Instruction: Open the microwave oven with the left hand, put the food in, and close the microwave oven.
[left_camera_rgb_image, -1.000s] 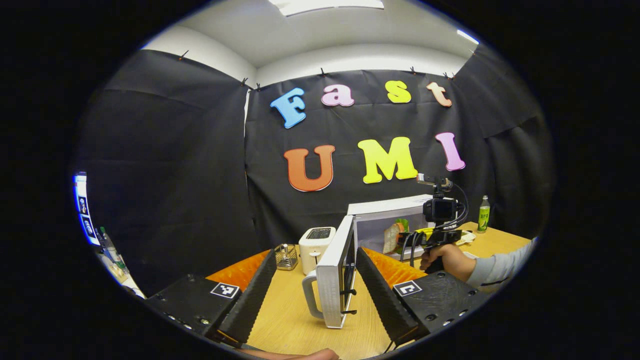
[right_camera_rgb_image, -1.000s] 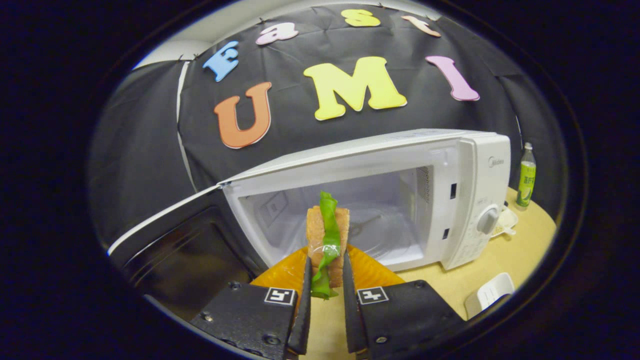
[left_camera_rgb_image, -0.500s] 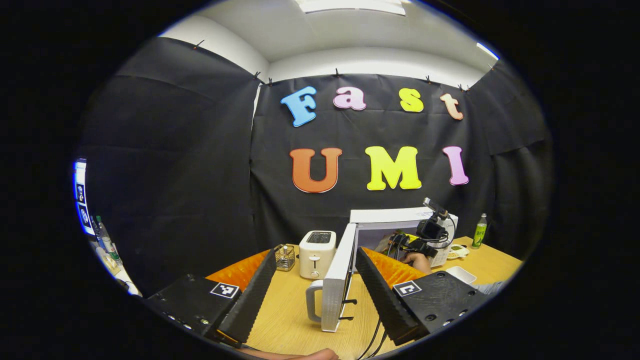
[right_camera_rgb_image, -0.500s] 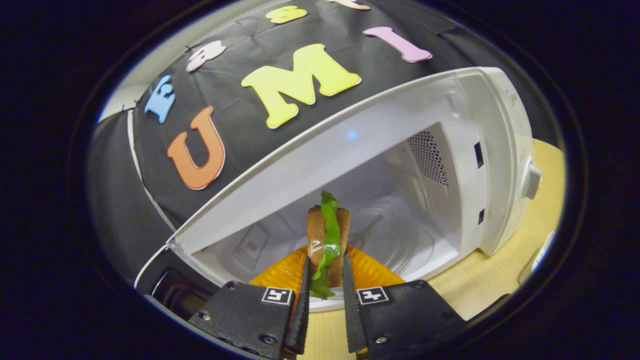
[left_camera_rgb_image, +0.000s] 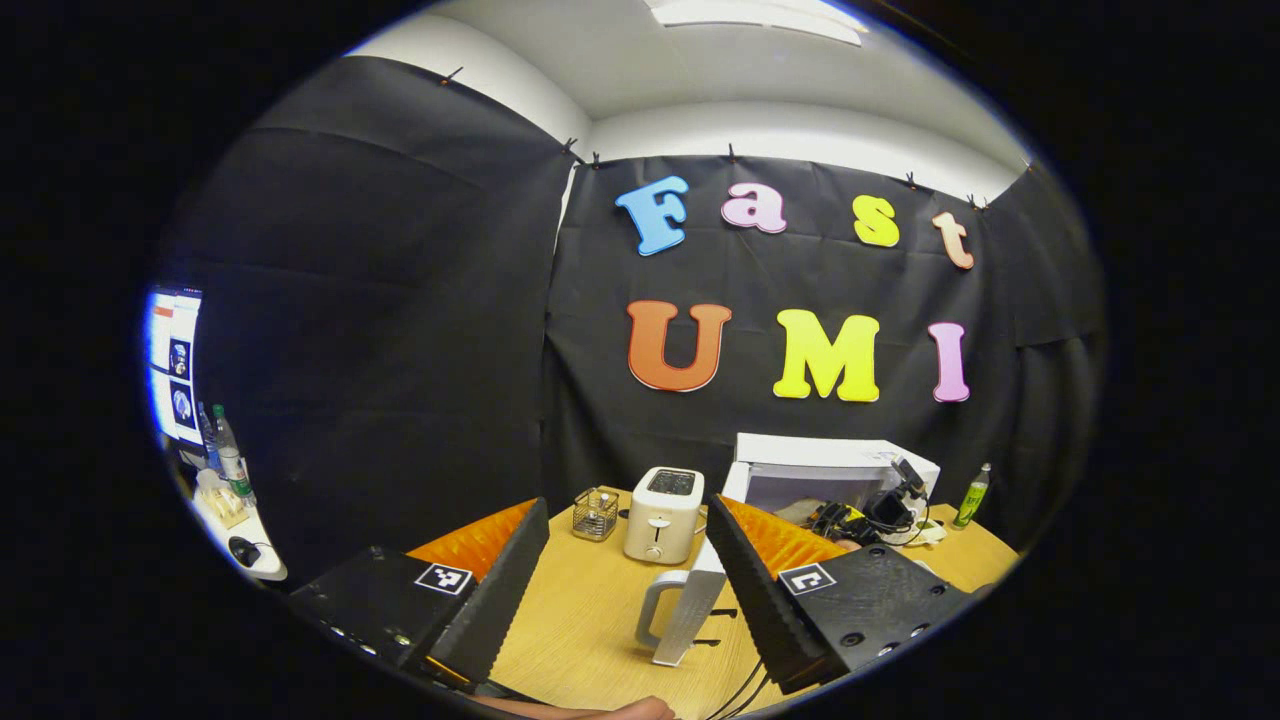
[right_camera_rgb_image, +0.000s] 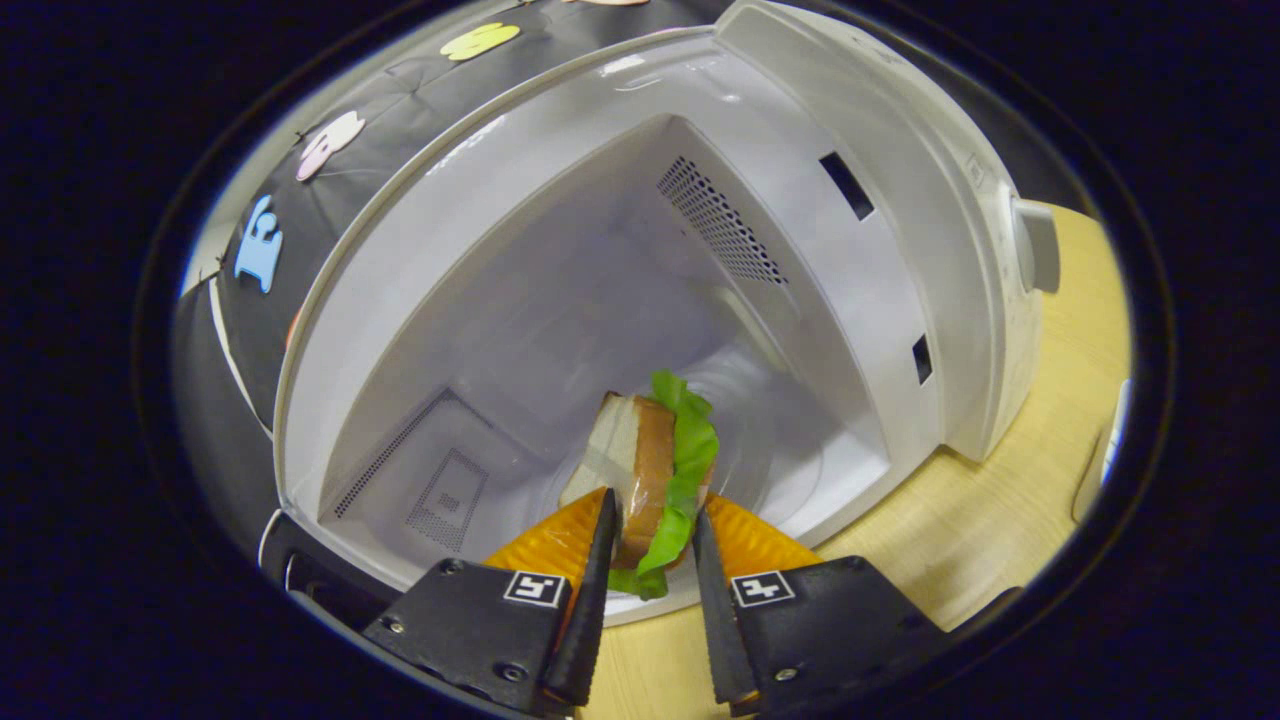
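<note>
Now we pinch the sandwich (right_camera_rgb_image: 650, 470) between our right gripper's (right_camera_rgb_image: 648, 590) fingers, inside the open microwave (right_camera_rgb_image: 700, 250). Our left gripper's (left_camera_rgb_image: 625, 570) fingers are spread wide, with the door (left_camera_rgb_image: 690, 610) between them.

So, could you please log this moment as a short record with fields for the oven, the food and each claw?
oven: white microwave oven, door swung open, on the wooden table
food: sandwich of bread and green lettuce, inside the cavity mouth
right claw: shut on the sandwich
left claw: open, empty, back from the door
nearby: white toaster, green bottle
</note>
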